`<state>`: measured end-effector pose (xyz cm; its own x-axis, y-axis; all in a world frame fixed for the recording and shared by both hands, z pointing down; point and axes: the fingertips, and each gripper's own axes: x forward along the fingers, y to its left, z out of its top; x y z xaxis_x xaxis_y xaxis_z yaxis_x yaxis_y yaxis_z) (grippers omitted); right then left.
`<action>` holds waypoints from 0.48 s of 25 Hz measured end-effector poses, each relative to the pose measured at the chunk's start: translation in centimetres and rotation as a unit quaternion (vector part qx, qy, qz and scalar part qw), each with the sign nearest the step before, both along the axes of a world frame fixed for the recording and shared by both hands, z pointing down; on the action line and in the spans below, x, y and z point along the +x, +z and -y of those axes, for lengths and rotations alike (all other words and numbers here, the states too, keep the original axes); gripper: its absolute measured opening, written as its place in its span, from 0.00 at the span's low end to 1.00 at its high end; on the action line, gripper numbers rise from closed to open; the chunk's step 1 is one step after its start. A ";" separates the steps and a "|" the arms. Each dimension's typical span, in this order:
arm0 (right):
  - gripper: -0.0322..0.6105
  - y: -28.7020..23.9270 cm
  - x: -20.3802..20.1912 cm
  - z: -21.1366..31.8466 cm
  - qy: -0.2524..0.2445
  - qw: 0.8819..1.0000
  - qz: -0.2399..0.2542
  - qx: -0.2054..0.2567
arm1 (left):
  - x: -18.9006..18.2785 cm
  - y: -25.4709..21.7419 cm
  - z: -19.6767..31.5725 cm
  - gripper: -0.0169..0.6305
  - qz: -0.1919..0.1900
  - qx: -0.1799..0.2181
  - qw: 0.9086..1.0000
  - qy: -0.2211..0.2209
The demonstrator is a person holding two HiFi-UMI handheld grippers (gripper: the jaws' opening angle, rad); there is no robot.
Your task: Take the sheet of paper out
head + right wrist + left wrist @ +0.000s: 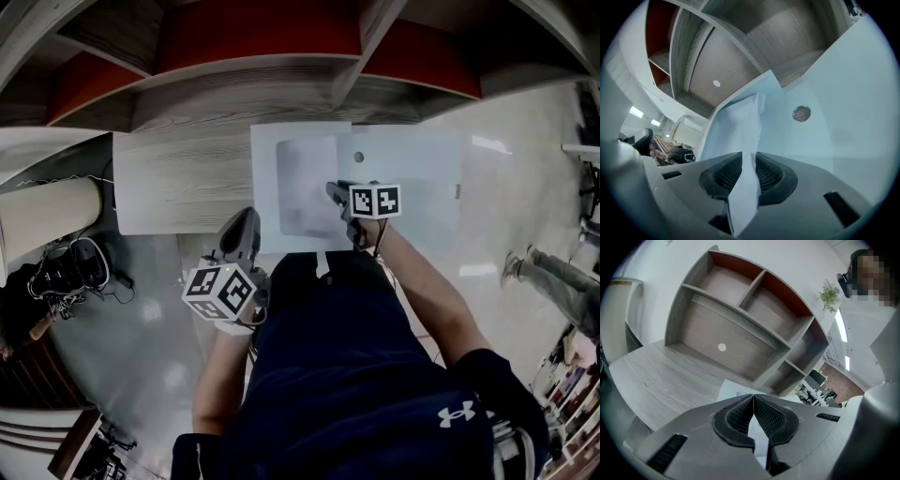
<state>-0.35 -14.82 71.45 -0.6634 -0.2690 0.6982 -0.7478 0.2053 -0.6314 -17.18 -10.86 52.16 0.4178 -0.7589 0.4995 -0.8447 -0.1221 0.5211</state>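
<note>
**Right jaws pinch the sheet at the folder's near edge**

A grey wood-grain surface [178, 178] runs under a shelf unit [253, 56] whose compartments have red backs. A pale blue folder [412, 187] with a round snap button [357, 157] covers the right part of the surface and reaches its near edge.

The sheet of paper [305, 183] shows as a slightly darker rectangle on the folder's left half, running from near the folder's far edge back toward the person. Whether its far end sits inside the folder or on top of it cannot be told.

The right gripper [336, 192] points down at the sheet's near right corner. In the right gripper view the sheet of paper [743, 140] rises off the folder [834, 117], bends along a crease and passes straight between the jaws of the right gripper [749, 164]. The jaws are closed to a narrow slit with both ribbed pads against the paper.

The left gripper [242, 220] is at the surface's near edge, just left of the folder. In its own view the left gripper [753, 404] has its jaws closed tip to tip with nothing held between them.
</note>
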 end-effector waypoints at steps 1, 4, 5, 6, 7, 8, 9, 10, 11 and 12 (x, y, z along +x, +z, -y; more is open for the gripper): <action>0.19 0.0 -0.3 -0.1 0.002 1.000 0.020 -0.012 | 0.1 -0.1 0.0 0.05 -0.014 -0.003 1.000 -0.003; 0.16 0.0 -0.4 0.0 0.017 0.997 0.064 -0.038 | 0.4 -0.6 0.3 0.05 -0.044 -0.006 0.999 -0.011; 0.12 0.0 -0.3 0.0 0.018 0.997 0.064 -0.039 | 0.5 -0.7 0.3 0.05 -0.046 -0.006 0.999 -0.010; 0.10 0.0 -0.1 0.0 0.017 0.997 0.060 -0.037 | 0.6 -0.8 0.3 0.05 -0.045 -0.005 0.999 -0.008; 0.09 0.0 0.1 0.0 0.017 0.998 0.056 -0.035 | 0.6 -0.9 0.3 0.05 -0.044 -0.005 0.999 -0.007; 0.08 -0.1 0.2 0.1 0.017 0.998 0.053 -0.033 | 0.6 -0.9 0.3 0.05 -0.043 -0.005 0.999 -0.006; 0.08 -0.3 0.3 0.2 0.020 0.998 0.052 -0.032 | 0.6 -0.9 0.4 0.05 -0.042 -0.005 0.999 -0.005; 0.08 -0.4 0.5 0.3 0.024 0.998 0.052 -0.031 | 0.6 -1.0 0.4 0.05 -0.041 -0.005 0.999 -0.004; 0.08 -0.5 0.7 0.5 0.027 0.998 0.053 -0.030 | 0.6 -1.0 0.4 0.05 -0.041 -0.005 0.999 -0.003; 0.08 -0.6 0.9 0.7 0.031 0.998 0.053 -0.030 | 0.7 -1.0 0.4 0.05 -0.041 -0.005 0.999 -0.001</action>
<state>0.57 -15.47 70.90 -0.7182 -0.2720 0.6404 -0.6857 0.1207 -0.7178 -16.44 -11.27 51.13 0.4554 -0.7550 0.4719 -0.7999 -0.1143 0.5892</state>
